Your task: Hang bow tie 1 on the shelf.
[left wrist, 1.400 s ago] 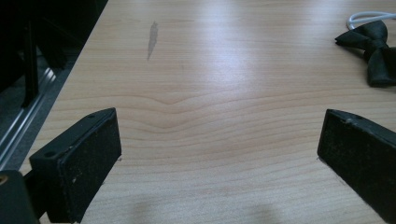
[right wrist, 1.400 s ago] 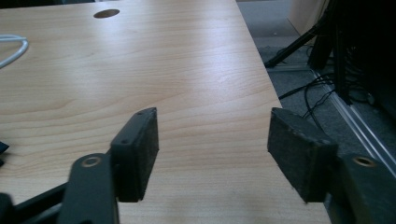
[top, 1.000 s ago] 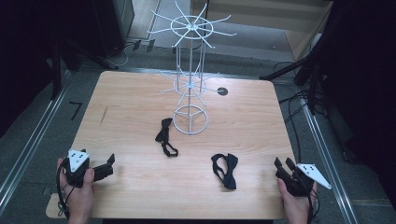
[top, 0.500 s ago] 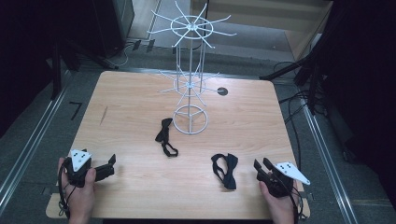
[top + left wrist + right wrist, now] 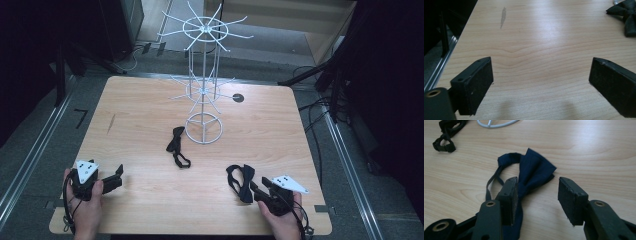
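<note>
A navy bow tie (image 5: 241, 181) with its strap lies near the table's front right; in the right gripper view the navy bow tie (image 5: 534, 171) lies just ahead of the jaws. My right gripper (image 5: 255, 192) (image 5: 537, 195) stands open and its jaws have just been opening. Its left jaw rests over the tie's near wing, and some of the cloth reaches into the gap. A black bow tie (image 5: 176, 146) (image 5: 446, 135) (image 5: 626, 12) lies by the foot of a white wire stand (image 5: 204, 90). My left gripper (image 5: 117, 175) (image 5: 540, 80) is open over bare wood at the front left.
The wooden table (image 5: 140, 110) has a small dark round mark (image 5: 238, 98) behind the stand. The stand's ring base (image 5: 496, 123) sits mid-table. Metal rails and cables run along the floor on both sides.
My right gripper has slid left along the front edge up to the navy bow tie. The left gripper and both ties have stayed where they were.
</note>
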The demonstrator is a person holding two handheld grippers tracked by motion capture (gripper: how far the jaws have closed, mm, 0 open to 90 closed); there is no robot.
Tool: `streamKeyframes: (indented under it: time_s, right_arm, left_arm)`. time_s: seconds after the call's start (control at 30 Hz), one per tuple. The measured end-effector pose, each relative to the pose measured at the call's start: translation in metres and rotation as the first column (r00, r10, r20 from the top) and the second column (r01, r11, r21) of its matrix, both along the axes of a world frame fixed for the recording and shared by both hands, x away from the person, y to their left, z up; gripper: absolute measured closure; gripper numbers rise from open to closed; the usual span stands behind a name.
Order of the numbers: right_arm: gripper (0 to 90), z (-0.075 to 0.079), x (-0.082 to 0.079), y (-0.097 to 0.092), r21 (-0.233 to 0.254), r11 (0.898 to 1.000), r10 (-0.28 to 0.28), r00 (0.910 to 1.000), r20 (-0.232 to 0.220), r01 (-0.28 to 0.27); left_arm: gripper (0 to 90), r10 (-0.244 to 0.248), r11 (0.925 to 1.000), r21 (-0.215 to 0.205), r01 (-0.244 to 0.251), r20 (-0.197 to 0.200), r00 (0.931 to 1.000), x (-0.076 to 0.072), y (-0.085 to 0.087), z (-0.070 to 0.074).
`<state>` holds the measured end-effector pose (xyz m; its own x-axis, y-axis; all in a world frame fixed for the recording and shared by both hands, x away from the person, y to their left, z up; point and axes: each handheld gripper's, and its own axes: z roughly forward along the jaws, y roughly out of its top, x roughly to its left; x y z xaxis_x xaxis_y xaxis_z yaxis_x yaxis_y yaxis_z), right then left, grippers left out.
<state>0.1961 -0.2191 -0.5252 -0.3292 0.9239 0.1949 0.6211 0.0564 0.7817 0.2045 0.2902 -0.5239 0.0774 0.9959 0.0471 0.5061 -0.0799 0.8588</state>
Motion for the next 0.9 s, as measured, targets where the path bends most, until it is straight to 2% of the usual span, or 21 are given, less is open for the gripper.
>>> streamKeyframes:
  time_s: [0.1, 0.13, 0.33, 0.47, 0.53, 0.63, 0.7, 0.9]
  right_arm:
    - [52.7, -0.002, 0.0, 0.007, -0.009, 1.0, 0.012, 0.9999, -0.011, -0.012]
    - [53.3, -0.002, 0.0, 0.01, -0.001, 1.0, 0.012, 0.9995, -0.028, -0.012]
    - [54.1, -0.005, 0.001, 0.019, 0.026, 1.0, 0.006, 0.998, -0.063, -0.005]
    - [53.5, -0.001, 0.003, 0.02, 0.068, 0.997, -0.015, 0.9988, -0.046, 0.018]
    - [53.7, 0.003, 0.001, 0.022, 0.065, 0.998, -0.018, 0.9994, -0.028, 0.02]
    - [53.7, 0.003, 0.0, 0.025, 0.054, 0.998, -0.013, 0.9995, -0.03, 0.015]
    - [53.8, 0.001, 0.0, 0.028, 0.035, 0.999, -0.01, 0.9993, -0.036, 0.011]
    - [54.0, -0.002, 0.0, 0.035, 0.023, 1.0, -0.003, 0.9984, -0.057, 0.004]
  left_arm:
    - [6.9, 0.004, 1.0, 0.002, -0.004, 0.003, 1.0, 0.0, 0.0, 0.0]
    - [6.8, 0.005, 1.0, 0.002, -0.005, 0.003, 1.0, 0.0, 0.0, 0.0]
    - [6.8, 0.002, 1.0, 0.007, -0.002, 0.0, 1.0, 0.0, 0.0, 0.0]
    - [6.9, 0.0, 1.0, 0.008, 0.0, 0.001, 1.0, 0.0, -0.001, 0.0]
    - [6.9, 0.0, 1.0, 0.007, 0.0, 0.0, 1.0, 0.0, -0.001, 0.0]
    - [6.9, 0.002, 0.9999, 0.011, -0.002, -0.001, 1.0, 0.0, -0.001, 0.0]
    - [6.9, 0.001, 0.9999, 0.014, -0.001, -0.001, 1.0, 0.0, -0.002, 0.0]
    - [6.9, 0.002, 0.9999, 0.012, -0.002, -0.001, 1.0, 0.0, -0.002, 0.0]
